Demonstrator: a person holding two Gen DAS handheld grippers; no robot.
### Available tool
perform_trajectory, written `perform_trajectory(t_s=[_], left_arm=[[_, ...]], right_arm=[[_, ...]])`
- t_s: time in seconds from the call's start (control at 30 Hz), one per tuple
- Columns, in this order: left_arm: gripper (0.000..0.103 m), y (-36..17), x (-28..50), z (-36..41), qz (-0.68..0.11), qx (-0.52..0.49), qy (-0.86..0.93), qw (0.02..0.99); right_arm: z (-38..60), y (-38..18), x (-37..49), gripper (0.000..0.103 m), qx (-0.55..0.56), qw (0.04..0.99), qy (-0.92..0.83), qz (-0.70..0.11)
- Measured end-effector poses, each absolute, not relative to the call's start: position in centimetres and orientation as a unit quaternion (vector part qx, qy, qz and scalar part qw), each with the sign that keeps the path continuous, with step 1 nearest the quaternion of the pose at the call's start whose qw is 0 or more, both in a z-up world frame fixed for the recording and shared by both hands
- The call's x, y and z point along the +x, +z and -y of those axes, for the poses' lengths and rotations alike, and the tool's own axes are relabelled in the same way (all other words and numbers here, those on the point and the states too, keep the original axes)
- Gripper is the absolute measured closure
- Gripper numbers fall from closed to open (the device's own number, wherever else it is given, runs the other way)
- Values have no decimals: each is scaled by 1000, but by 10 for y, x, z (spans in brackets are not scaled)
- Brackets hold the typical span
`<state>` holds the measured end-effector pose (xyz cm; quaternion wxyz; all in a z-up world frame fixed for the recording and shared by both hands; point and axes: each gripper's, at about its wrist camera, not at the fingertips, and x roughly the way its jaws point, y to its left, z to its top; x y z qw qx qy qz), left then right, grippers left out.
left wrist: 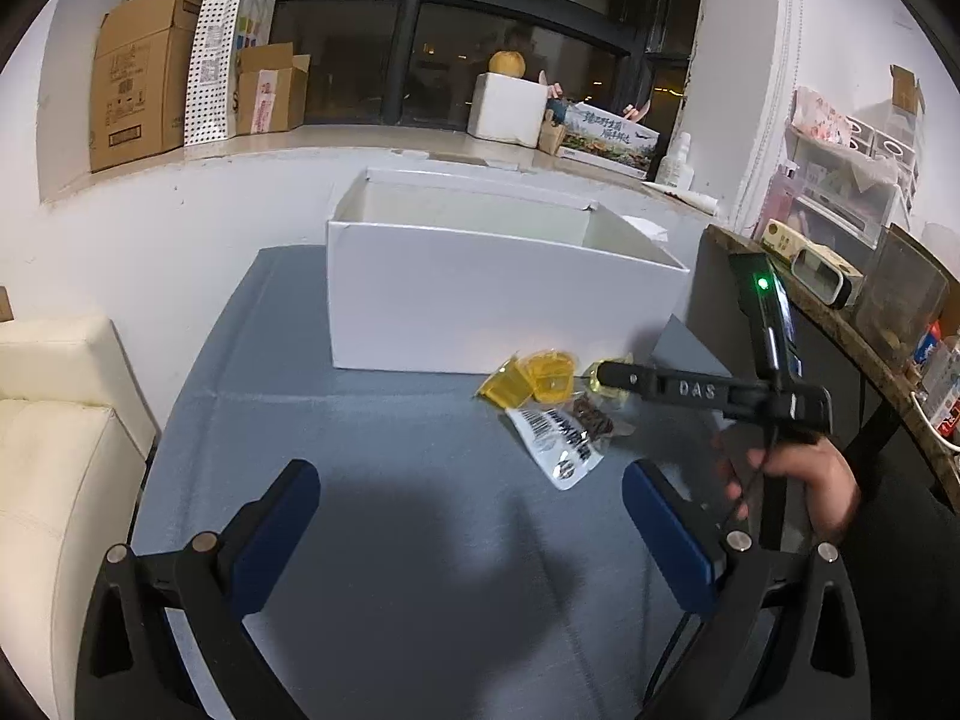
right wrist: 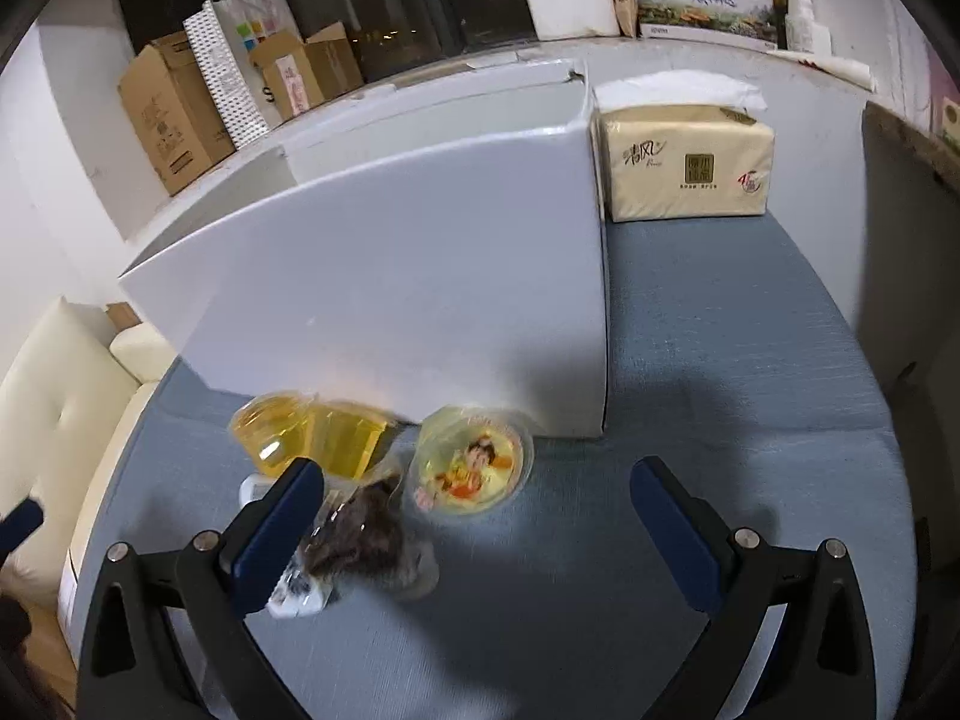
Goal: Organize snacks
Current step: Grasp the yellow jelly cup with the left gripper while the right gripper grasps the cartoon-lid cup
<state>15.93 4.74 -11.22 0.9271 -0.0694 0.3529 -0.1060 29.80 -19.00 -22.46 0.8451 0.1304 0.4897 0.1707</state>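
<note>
An open white box [left wrist: 480, 294] stands on the grey-blue table [left wrist: 372, 444]; the right wrist view shows its near wall [right wrist: 408, 276]. In front of it lie yellow jelly cups [left wrist: 534, 381], a clear snack packet with dark pieces and a barcode [left wrist: 564, 438], and a round jelly cup with a cartoon lid [right wrist: 471, 462]. My left gripper [left wrist: 471, 519] is open over bare table, left of the snacks. My right gripper [right wrist: 477, 522] is open just above the round cup and the packet [right wrist: 360, 534], touching neither; in the left wrist view its black body [left wrist: 708, 390] hovers over the snacks.
A tissue pack [right wrist: 684, 171] sits right of the box. A cream sofa [left wrist: 54, 450] borders the table's left. A dark shelf [left wrist: 840, 324] with jars stands on the right. Cardboard boxes [left wrist: 144, 78] line the windowsill behind.
</note>
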Motion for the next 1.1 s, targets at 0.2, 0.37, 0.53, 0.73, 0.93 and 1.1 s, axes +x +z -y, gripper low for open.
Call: perform_trajectory(t_s=[0.2,0.37,0.53,0.73,0.93,1.1], left_arm=[[0,-119,164,-47,-361,-69,-102,924],[0,-126,184,-37,-368,-65,-114,920],[0,-131,219,-16,-378,-35,-124,917],[0,-141,260,8,-385,0,-138,913],[0,-161,293,12,-406,34,-137,903],[13,-172,301,17,-409,54,-146,899]], right_arm=[[186,-234,305,48,127,843,163,-497],[193,-230,296,54,133,849,163,-485],[209,-212,278,54,134,859,166,-466],[227,-184,242,54,127,870,177,-443],[237,-164,223,54,120,880,178,-425],[243,-160,219,54,130,880,176,-422]])
